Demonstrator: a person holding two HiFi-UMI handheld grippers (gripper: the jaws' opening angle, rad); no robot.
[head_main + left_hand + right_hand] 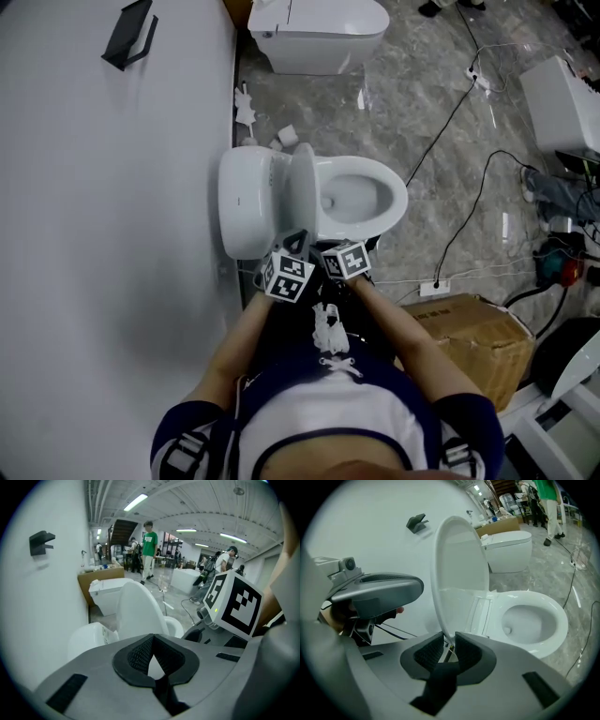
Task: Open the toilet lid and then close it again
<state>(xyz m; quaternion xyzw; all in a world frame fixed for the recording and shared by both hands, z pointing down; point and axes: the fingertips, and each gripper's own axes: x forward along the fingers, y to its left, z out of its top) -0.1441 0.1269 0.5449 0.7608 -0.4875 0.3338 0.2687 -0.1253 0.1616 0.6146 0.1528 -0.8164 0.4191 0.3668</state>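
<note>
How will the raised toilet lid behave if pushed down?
The toilet lid looks a stiff, thin shell, likely pivoting without flexing. Standing near upright, it may fall fast once tipped. Its glossy rim could slip in the right gripper.

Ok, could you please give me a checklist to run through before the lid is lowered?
1. Is the toilet lid fully raised? Ok: it stands upright next to the tank.
2. Does the right gripper have hold of the lid? Ok: its jaws are clamped on the lid's rim.
3. Is the left gripper out of the lid's way? Ok: its jaws are together with nothing between them.
4. Is the bowl rim free of objects? Ok: nothing lies on it.
5. Is the lid leaning on the tank or standing free? Cannot tell.
</note>
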